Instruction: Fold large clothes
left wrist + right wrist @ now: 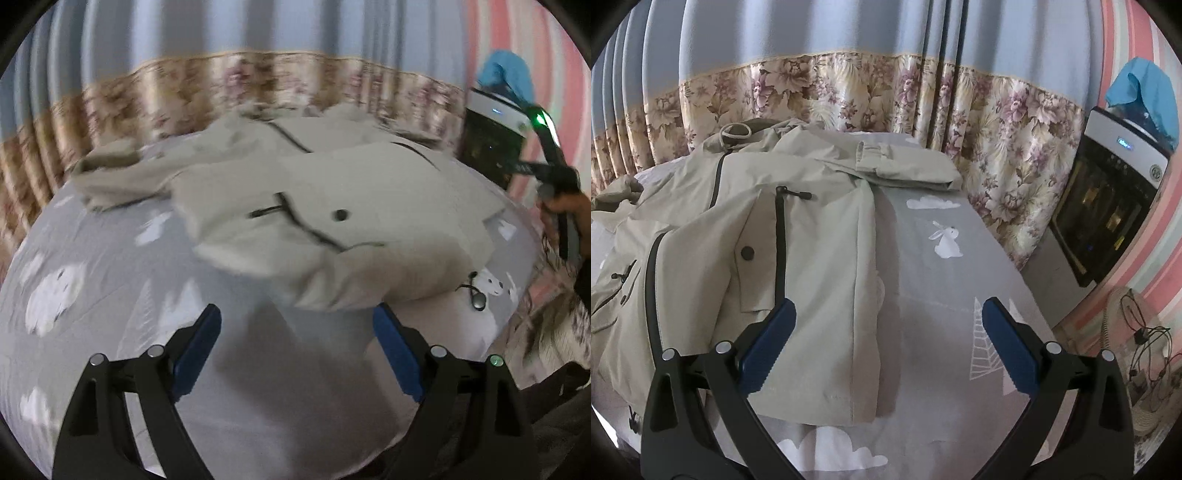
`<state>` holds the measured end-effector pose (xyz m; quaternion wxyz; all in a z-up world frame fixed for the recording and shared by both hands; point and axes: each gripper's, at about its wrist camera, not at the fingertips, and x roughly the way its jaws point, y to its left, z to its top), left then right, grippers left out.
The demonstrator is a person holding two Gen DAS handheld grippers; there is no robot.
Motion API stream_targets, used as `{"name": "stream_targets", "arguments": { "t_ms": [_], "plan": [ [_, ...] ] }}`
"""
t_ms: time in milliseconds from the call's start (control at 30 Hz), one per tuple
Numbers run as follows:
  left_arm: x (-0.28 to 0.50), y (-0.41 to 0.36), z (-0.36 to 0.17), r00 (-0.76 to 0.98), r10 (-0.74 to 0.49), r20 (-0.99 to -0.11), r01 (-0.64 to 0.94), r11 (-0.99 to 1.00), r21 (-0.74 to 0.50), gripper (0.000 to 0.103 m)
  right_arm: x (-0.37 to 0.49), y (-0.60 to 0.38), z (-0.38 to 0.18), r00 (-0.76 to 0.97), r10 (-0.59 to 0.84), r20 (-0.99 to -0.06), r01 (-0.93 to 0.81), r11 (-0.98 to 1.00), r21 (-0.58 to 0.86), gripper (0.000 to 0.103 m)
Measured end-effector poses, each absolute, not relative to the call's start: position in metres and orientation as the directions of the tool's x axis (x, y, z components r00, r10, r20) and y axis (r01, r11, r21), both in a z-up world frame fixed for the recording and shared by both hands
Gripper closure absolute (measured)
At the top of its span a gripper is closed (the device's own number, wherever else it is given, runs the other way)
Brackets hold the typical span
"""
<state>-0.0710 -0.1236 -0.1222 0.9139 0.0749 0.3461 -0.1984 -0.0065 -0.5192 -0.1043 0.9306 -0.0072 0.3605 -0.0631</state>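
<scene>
Beige jacket [812, 236] is lying spread across the bed, on a grey bedsheet [945, 295] printed with white clouds and a rabbit; one sleeve [905, 166] is lying folded across the upper part toward the floral curtain [849, 92], dark zippers and a snap button showing on the front. Left gripper [297, 332] is hovering just above the sheet at the jacket's near hem, jaws standing wide apart with nothing between them, blue pads [199, 347] clear of the cloth (left view is motion-blurred, so fine contact is hard to judge). Right gripper [884, 332] is hanging over the jacket's right edge, jaws also spread wide and holding nothing; its left pad [768, 343] is overlapping the fabric in view, the other one sitting over bare sheet. In the left view the right gripper [550, 162] is showing at far right, held in the person's hand [570, 210]. A black-fronted appliance [1108, 199] with a blue cloth [1145, 92] on top is standing beside the bed against a pink striped wall.
</scene>
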Motion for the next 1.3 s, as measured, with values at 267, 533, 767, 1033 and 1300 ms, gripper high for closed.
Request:
{"name": "stream_targets", "arguments": {
  "t_ms": [267, 533, 767, 1033, 1300],
  "plan": [
    [-0.036, -0.173, -0.124, 0.685, -0.346, -0.641, 0.514, 0.853, 0.089, 0.038, 0.003, -0.518, -0.112, 0.726, -0.072, -0.684, 0.081, 0.997, -0.019, 0.003],
    [-0.007, -0.158, -0.095, 0.653, -0.409, -0.637, 0.494, 0.868, -0.052, 0.078, -0.003, -0.521, -0.118, 0.704, -0.013, -0.71, 0.033, 0.999, 0.014, 0.003],
    [-0.017, -0.102, -0.029, 0.725, -0.379, -0.575, 0.399, 0.912, -0.098, 0.083, 0.0, -0.522, -0.136, 0.634, 0.093, -0.767, -0.003, 0.993, 0.118, 0.007],
    [-0.026, -0.053, -0.021, 0.748, -0.287, -0.598, 0.281, 0.954, -0.106, 0.09, 0.005, -0.5, -0.138, 0.631, 0.12, -0.766, -0.063, 0.993, 0.104, 0.096],
    [-0.068, -0.048, 0.032, 0.771, -0.327, -0.546, 0.326, 0.94, -0.102, 0.092, -0.058, -0.53, -0.011, 0.854, 0.112, -0.508, -0.049, 0.99, 0.135, 0.097]
  ]
}}
